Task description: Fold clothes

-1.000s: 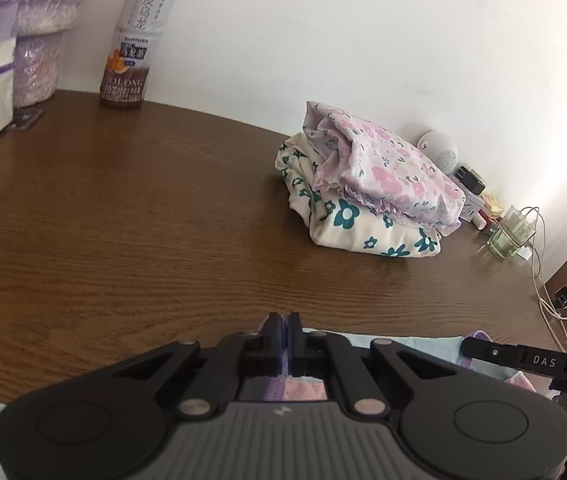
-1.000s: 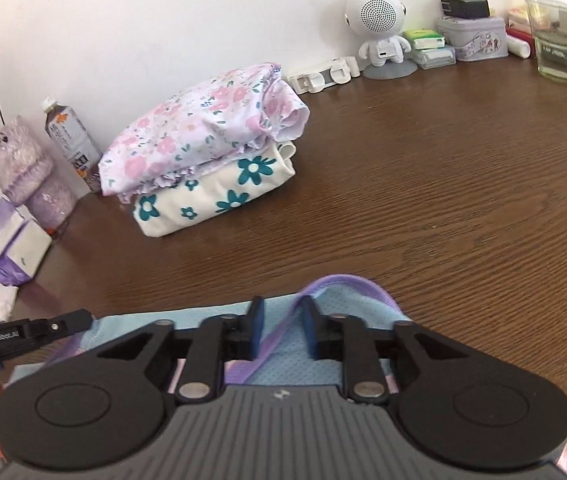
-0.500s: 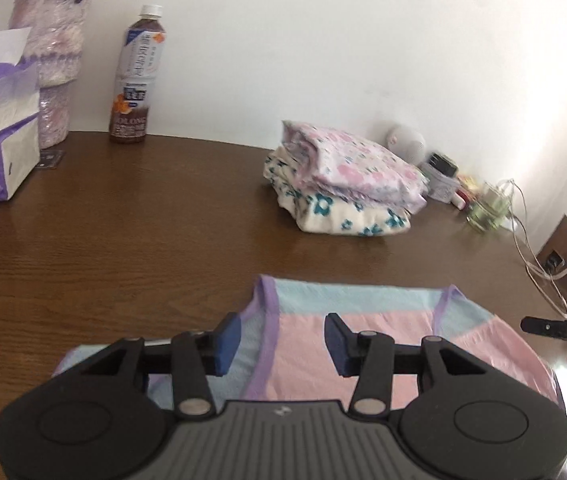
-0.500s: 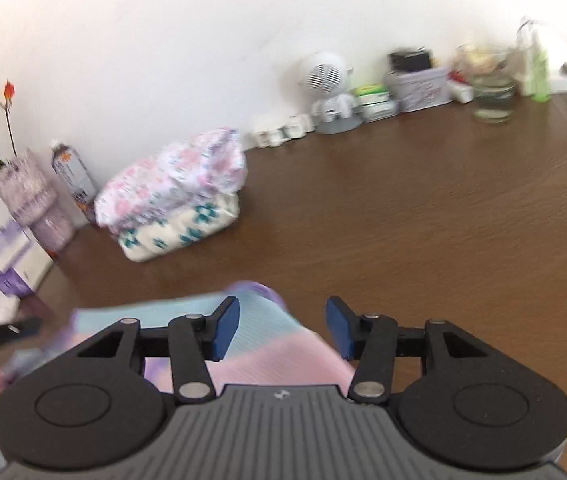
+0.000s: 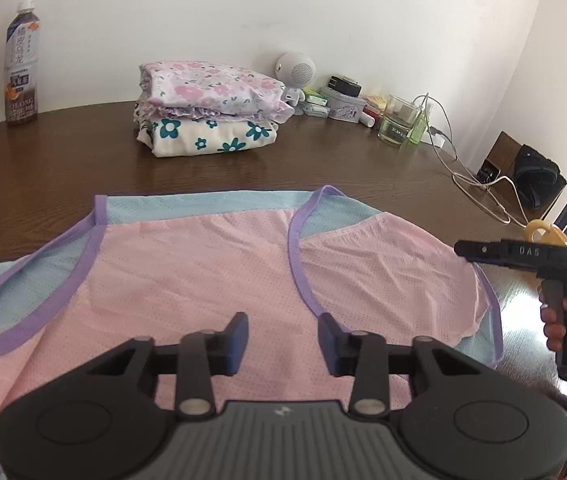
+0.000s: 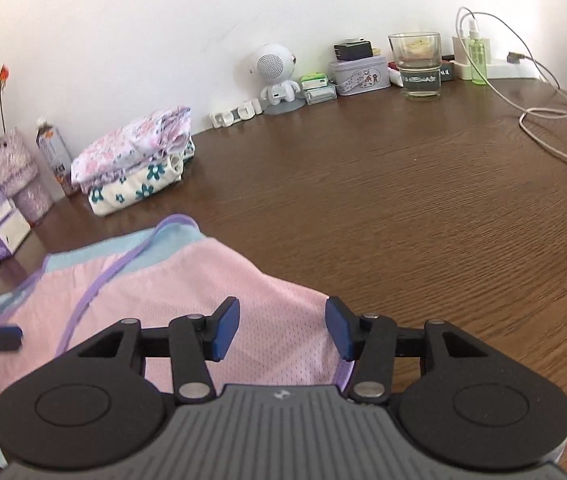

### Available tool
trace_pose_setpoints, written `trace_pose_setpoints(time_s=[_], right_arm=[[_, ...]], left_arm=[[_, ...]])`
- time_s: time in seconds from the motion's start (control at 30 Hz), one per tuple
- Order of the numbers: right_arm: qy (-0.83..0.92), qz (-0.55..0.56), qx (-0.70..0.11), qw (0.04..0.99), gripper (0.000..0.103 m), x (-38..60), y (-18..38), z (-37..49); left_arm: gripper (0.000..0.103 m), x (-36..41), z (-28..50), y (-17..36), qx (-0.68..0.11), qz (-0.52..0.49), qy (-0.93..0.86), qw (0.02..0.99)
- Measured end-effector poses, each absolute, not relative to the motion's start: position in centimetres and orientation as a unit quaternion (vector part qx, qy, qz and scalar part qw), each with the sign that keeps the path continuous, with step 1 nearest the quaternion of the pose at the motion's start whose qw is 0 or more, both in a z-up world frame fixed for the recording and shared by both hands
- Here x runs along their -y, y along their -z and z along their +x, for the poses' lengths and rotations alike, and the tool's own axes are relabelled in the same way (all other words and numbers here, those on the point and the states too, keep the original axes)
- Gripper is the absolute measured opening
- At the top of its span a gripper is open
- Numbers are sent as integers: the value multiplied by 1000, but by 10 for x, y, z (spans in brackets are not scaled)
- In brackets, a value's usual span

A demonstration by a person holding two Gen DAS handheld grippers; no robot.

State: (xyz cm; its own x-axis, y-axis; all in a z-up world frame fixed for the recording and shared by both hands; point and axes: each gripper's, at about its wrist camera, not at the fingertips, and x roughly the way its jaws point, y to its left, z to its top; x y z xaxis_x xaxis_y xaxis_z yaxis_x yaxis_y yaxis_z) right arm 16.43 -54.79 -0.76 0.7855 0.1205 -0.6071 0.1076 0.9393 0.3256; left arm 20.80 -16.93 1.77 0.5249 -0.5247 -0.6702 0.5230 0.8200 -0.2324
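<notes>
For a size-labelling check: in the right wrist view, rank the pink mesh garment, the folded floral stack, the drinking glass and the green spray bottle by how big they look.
1. pink mesh garment, though nearness to the camera inflates it
2. folded floral stack
3. drinking glass
4. green spray bottle

Each camera sits just behind its own jaws and looks forward along them, low and close over the bench [image 5: 63,168]. The left wrist view faces the back wall head-on, with the right gripper [image 5: 467,247] entering from its right edge. The right wrist view faces more toward the bench's right side, with the left gripper [image 6: 11,338] at its left edge. Both views share the pink top [image 5: 203,272] [image 6: 187,288] up close, the folded stack [image 5: 207,120] [image 6: 135,168], the speaker [image 5: 295,70] [image 6: 275,66] and the glass [image 5: 397,120] [image 6: 417,66].
</notes>
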Motion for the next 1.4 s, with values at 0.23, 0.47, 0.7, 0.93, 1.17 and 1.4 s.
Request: trace_pose_setpoints(time_s=[0.23,0.47,0.7,0.93,1.17,1.4], right_arm=[[13,179,-332,926,41,571,10,168],[-44,89,-328,939,2,527,4,170],[-108,-23,-325,939,1,469,0,168],[-130,-67,-319,936,2,449,1,155],[-151,-1,-324,934,12,474,1,144],[-174,-72,-335,923,33,455,3,148]], left_arm=[[16,170,204,-12,-379,-8,274,884],[25,216,219,-29,-382,0,292,877],[31,292,255,-36,-416,-3,334,846],[9,341,262,-11,-433,45,339,834],[3,314,246,-3,-416,57,341,841],[4,311,207,-6,-342,227,390,824]])
